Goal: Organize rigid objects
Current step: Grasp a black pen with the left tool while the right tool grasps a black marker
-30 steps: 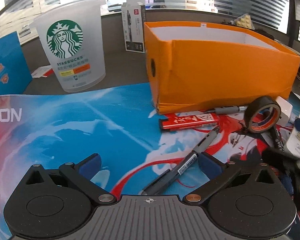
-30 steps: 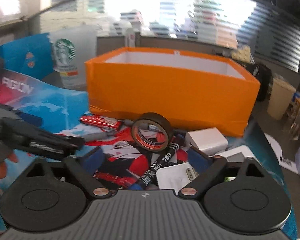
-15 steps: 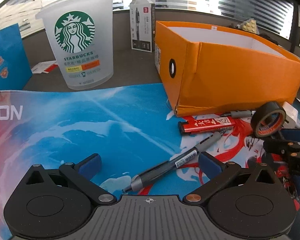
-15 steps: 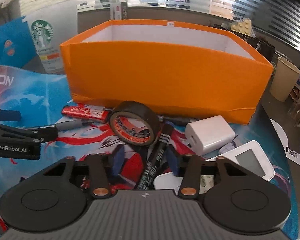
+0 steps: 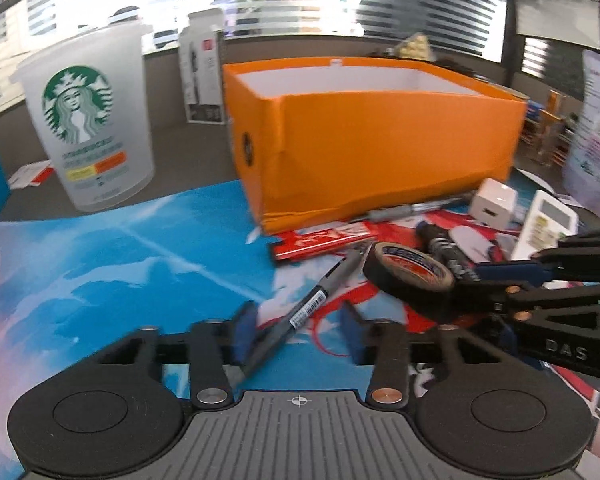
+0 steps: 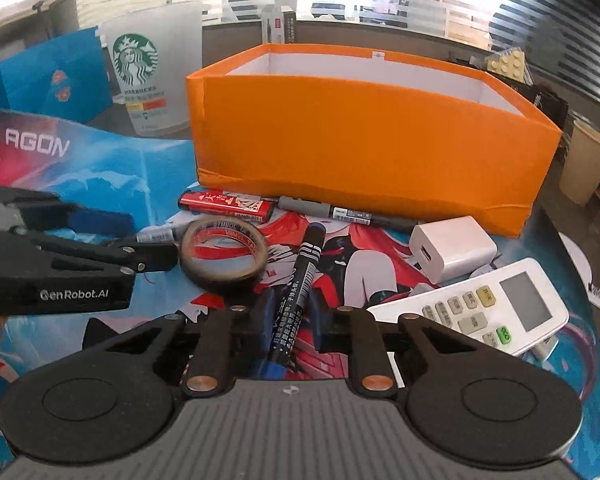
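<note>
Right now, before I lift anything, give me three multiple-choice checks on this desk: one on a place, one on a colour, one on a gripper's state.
1. Where is the black roll of tape?
A) on the printed mat, in front of the orange cardboard box
B) inside that box
C) on top of a cup

2. What colour is the flat packet beside the box's front wall?
A) green
B) red
C) yellow

3. The right gripper is:
A) open, with nothing between its fingers
B) out of view
C) shut on the black marker with the blue cap

Answers: 1 A, the roll rests on the mat outside the box; 2 B, its wrapper is plainly red; 3 C, both fingers press the marker's sides.
</note>
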Demonstrator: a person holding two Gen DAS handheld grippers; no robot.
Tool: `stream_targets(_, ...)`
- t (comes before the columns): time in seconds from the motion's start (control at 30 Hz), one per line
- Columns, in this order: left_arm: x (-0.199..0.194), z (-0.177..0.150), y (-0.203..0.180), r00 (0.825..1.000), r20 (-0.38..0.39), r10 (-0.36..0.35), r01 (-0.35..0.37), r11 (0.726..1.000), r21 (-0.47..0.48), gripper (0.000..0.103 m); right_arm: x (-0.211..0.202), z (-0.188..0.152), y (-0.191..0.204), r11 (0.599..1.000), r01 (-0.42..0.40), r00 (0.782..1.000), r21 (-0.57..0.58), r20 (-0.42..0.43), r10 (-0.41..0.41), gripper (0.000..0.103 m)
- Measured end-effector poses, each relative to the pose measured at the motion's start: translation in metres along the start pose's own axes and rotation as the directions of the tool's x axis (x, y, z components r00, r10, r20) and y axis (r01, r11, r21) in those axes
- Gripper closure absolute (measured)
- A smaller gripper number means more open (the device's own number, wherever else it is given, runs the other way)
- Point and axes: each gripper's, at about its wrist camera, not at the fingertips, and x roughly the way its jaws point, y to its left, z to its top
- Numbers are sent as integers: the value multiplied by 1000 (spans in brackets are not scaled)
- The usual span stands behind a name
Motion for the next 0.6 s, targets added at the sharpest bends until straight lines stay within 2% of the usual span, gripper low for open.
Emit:
stream_targets(0.03, -1, 0, -2, 1000, 3, -6, 6, 1000, 8, 81, 0, -1, -1, 1000, -3, 1000, 4, 4, 3, 85)
stream_targets(0.17, -3, -3, -10, 1000, 9, -12, 12, 1000, 27, 86, -3, -6, 4, 1000, 18, 999, -15, 37, -17, 86)
stream_targets(0.2, -5, -3, -11, 1000, 6, -26, 26, 999, 19, 92, -3, -8, 7, 999, 29, 999, -26, 45, -28, 89)
stream_targets(0.27, -6, -3, -12, 999, 0, -41, 41, 999, 5, 93, -5, -9, 11, 999, 37, 998, -38, 49, -35, 91)
stream_targets(0.47, -10, -5, -15, 1000, -6, -16, 16, 1000, 11, 96, -13, -12, 4, 999, 32, 998, -12, 63, -31, 91)
stream_targets(0.6, -12, -2, -11, 1000, -20, -21, 21, 999, -28, 96, -20, -11, -2, 1000, 20, 997, 13, 79, -21, 91)
